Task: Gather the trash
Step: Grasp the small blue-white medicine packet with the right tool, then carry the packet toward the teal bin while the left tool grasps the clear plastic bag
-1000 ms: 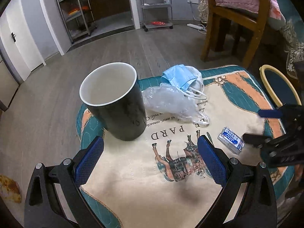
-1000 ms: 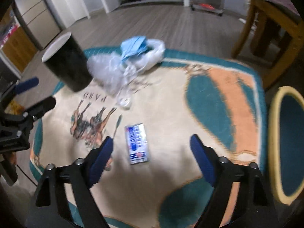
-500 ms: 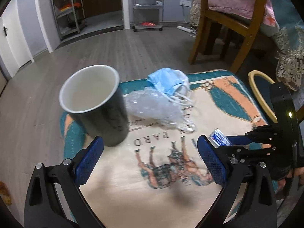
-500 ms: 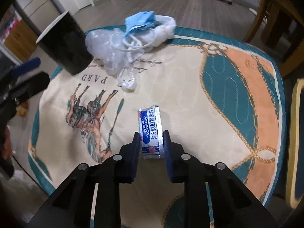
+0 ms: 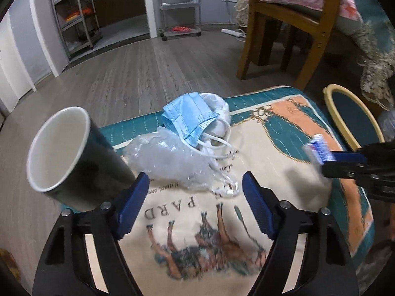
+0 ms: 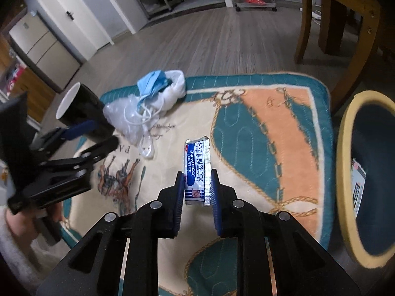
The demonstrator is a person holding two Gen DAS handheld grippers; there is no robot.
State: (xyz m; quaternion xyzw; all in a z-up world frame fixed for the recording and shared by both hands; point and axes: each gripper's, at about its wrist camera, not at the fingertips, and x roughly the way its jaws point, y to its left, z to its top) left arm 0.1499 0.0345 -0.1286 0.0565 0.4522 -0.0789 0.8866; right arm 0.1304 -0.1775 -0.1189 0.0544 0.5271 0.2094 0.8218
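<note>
My right gripper is shut on a blue and white pill packet and holds it above the patterned cloth; the packet also shows in the left wrist view. My left gripper is open and empty, just short of a crumpled clear plastic bag. A blue face mask lies on white wadding behind the bag. A black cup with a white inside stands at the left.
A yellow-rimmed blue bin stands to the right of the table, with a packet inside. A wooden chair stands behind on the wood floor. Metal shelves are at the back.
My right gripper closed on the pill packet and lifted it off the cloth. My left gripper moved forward toward the plastic bag and narrowed its opening.
</note>
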